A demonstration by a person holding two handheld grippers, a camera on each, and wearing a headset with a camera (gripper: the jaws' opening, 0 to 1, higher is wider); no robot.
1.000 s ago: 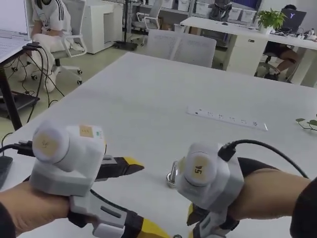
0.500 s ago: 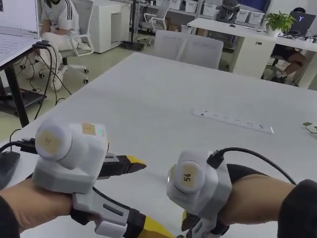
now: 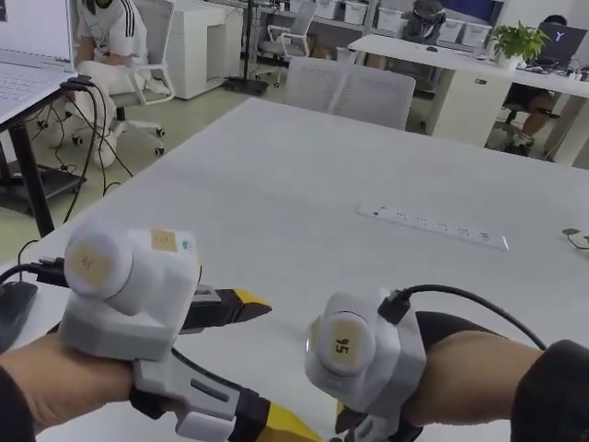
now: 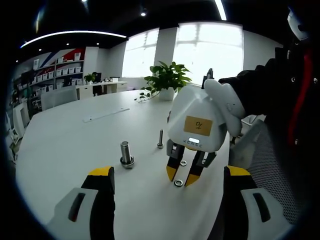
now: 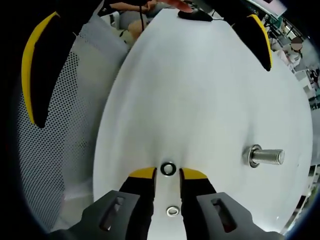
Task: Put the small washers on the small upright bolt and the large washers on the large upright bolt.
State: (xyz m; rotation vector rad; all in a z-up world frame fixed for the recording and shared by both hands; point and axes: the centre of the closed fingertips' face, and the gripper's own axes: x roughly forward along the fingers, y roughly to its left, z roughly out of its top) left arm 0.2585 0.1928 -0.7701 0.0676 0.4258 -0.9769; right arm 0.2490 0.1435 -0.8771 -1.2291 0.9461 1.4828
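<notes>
The large upright bolt [image 4: 126,152] stands on the white table with a washer around its base; it lies sideways in the right gripper view [image 5: 262,156]. The thin small bolt [image 4: 160,139] stands behind it. My right gripper [image 5: 168,175] points down at the table, its jaws narrowly open around a small washer [image 5: 168,168] that lies flat between the tips. A second washer [image 5: 172,211] lies nearer, between the jaw bases. My left gripper [image 4: 167,187] is wide open with nothing in it, facing the right gripper [image 4: 182,175] and both washers [image 4: 178,183].
A white power strip [image 3: 431,224] lies further out on the table. Office chairs [image 3: 350,92] stand at the far edge, and a potted plant [image 4: 167,80] sits on the table beyond the bolts. The near table edge [image 5: 107,120] runs close to the right gripper.
My right gripper has come lower and a little to the left, and its body now covers the bolt seen beside it a second ago. The left gripper has held still.
</notes>
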